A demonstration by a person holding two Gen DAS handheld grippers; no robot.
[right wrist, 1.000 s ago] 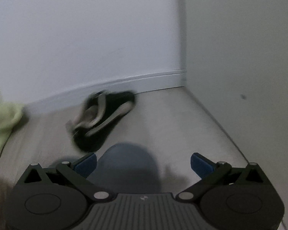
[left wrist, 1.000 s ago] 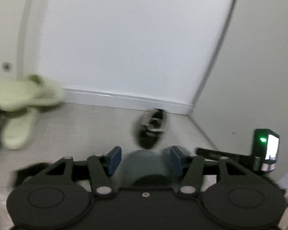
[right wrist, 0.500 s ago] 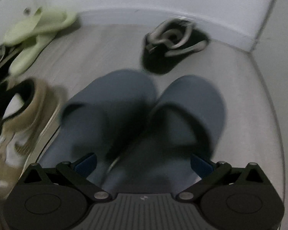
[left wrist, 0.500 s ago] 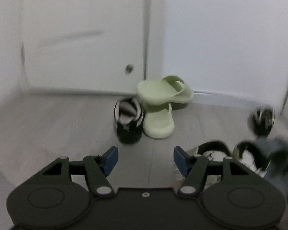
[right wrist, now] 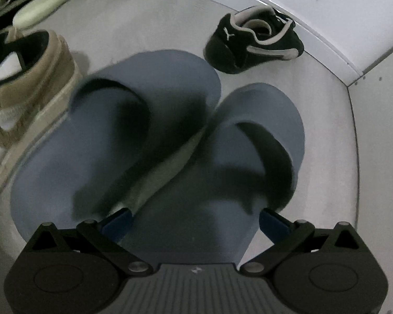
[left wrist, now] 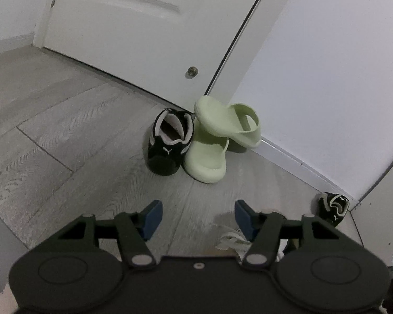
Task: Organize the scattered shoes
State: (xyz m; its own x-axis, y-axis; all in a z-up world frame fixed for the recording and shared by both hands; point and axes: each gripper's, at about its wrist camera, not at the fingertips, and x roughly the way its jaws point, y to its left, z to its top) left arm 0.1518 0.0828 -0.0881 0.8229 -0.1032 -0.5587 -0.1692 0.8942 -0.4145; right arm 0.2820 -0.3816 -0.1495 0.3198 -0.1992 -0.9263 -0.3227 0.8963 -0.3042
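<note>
Two blue slides lie side by side on the floor in the right wrist view, the left slide (right wrist: 112,136) and the right slide (right wrist: 222,183). My right gripper (right wrist: 196,221) is open just above them, its fingers on either side of the right slide's near end. A black sneaker (right wrist: 254,41) lies by the baseboard beyond them. My left gripper (left wrist: 197,217) is open above bare floor with nothing in it. Ahead of it a second black sneaker (left wrist: 167,144) stands beside a pale green slide (left wrist: 207,159), with another green slide (left wrist: 230,123) tilted on top.
A tan high-top sneaker (right wrist: 26,86) stands left of the blue slides; its white laces (left wrist: 230,238) show under my left gripper. A white door (left wrist: 133,26) and white baseboard (left wrist: 288,157) bound the grey wood floor (left wrist: 65,136). The room corner (right wrist: 353,78) is at the right.
The left wrist view has swung left from the corner to the door and drawn nearer the green slides. The right gripper has tipped down and closed in over the blue slides.
</note>
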